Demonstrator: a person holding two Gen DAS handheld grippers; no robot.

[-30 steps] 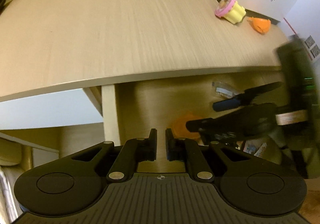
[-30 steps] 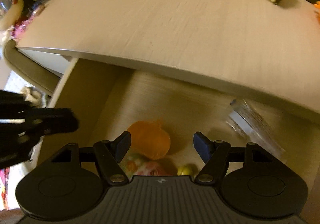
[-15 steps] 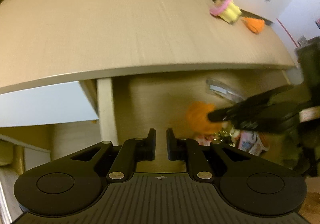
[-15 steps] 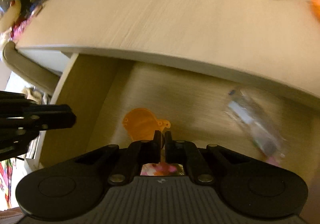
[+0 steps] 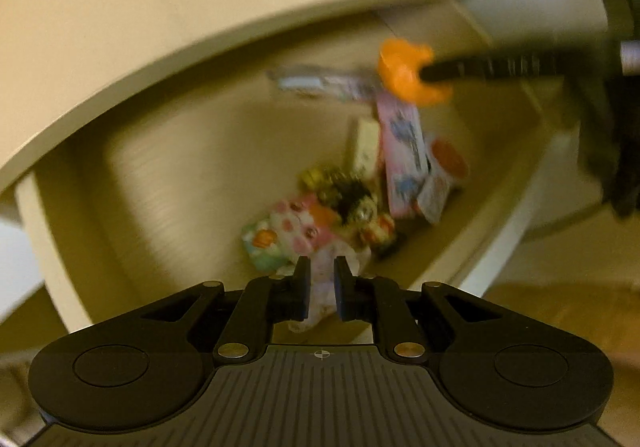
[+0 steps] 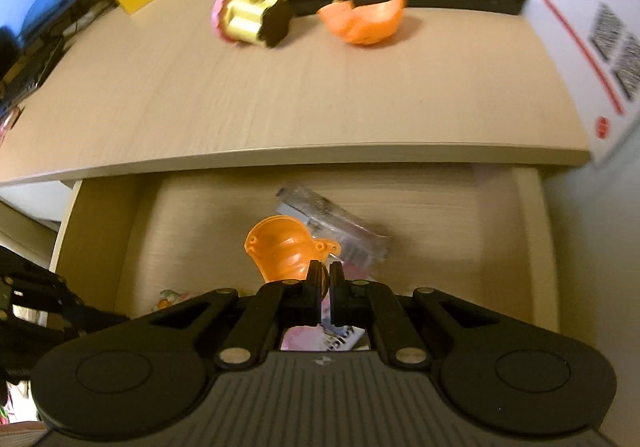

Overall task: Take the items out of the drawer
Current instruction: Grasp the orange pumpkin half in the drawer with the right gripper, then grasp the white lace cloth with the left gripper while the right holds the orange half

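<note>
Left tongs [image 5: 321, 289] hang over the open drawer [image 5: 168, 175], jaws parted a sliver and just widened a touch, nothing pinched, with the pile of pastel packets [image 5: 296, 235] lying beyond the tips. Across to the right tongs [image 6: 325, 297]: clamped tight on the rim of the orange cup [image 6: 282, 249], which rides above the drawer floor with the clear wrapper [image 6: 340, 231] behind it.

The risk is that thin edge grip. The cup looks slick and hollow, held by one lip only, so a quick swing toward the table [image 6: 280, 95] could twist it out of the pads and drop it back in, or clip the table's front edge on the way up. Both tools also share a narrow drawer and could knock together.

The left camera shows the clutter of packets; the right camera alone shows the tabletop, with the pink-and-yellow toy [image 6: 244, 17] and another orange shell [image 6: 362, 23] already out.
</note>
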